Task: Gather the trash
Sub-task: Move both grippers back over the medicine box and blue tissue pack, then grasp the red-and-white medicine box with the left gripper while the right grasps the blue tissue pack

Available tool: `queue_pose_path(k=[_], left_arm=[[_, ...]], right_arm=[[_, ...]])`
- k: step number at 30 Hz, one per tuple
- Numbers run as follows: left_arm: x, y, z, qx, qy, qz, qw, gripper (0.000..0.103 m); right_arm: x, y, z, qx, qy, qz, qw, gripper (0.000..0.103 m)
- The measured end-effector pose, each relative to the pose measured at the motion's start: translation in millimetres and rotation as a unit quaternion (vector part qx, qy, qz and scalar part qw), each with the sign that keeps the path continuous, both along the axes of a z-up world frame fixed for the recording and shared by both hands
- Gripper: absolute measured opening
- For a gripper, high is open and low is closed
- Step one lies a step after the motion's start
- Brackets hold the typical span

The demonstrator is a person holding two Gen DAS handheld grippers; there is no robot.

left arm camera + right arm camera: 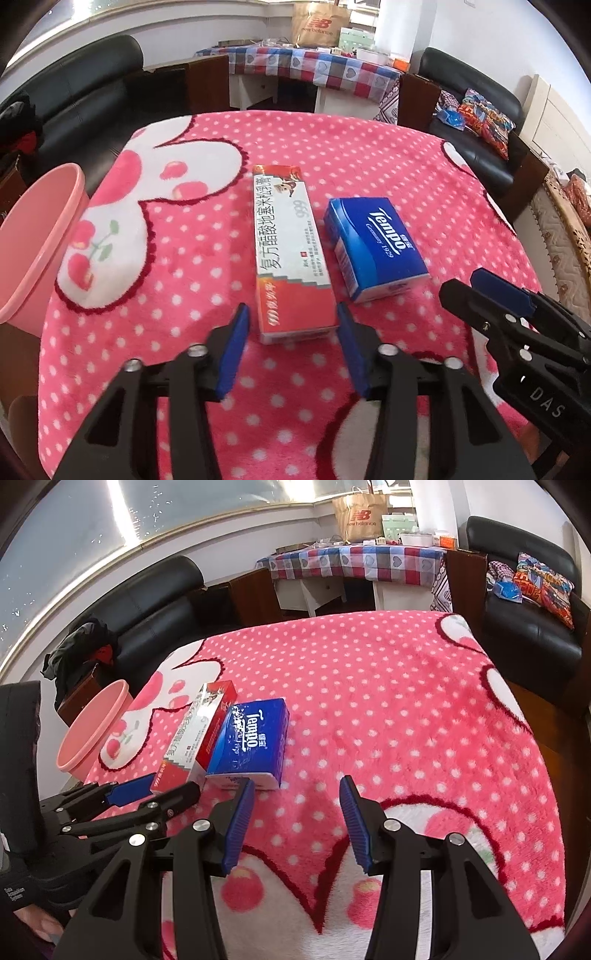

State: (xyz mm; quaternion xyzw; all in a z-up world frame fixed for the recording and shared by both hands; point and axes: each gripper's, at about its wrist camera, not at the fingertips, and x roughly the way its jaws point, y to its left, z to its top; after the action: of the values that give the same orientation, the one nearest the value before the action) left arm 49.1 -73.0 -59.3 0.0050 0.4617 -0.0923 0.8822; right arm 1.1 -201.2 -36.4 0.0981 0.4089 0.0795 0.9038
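Observation:
A long red-and-white ointment box (288,251) lies on the pink polka-dot blanket (369,155). A blue Tempo tissue pack (375,245) lies just to its right. My left gripper (293,314) is open, its blue pads on either side of the box's near end. My right gripper (297,786) is open and empty, just right of the tissue pack (251,738). In the right wrist view the box (195,734) lies left of the pack. A pink bin (33,240) stands at the left edge of the blanket.
Black sofas (81,85) stand at the back left and right. A table with a checked cloth (314,66) and a paper bag (319,22) is at the back. The right gripper shows at the right of the left wrist view (491,295).

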Motion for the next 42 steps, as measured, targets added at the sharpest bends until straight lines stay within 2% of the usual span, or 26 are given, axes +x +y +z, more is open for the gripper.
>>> queue_pose_path(k=[8,23,42], left_arm=[[-12,8,15,0.016,-0.039,-0.002,0.9991,0.041],[-41,45,42,-0.007,-0.069,0.009,0.9976,0.040],[-65,82,74,-0.033,-0.118,0.020,0.9923,0.040]], right_arm=[[1,11,2,0.000,0.001,0.009,1.000,0.049],[-1,26,11,0.006,-0.006,0.007,1.000,0.049],[7,50,15,-0.027,-0.004,0.005,1.000,0.049]])
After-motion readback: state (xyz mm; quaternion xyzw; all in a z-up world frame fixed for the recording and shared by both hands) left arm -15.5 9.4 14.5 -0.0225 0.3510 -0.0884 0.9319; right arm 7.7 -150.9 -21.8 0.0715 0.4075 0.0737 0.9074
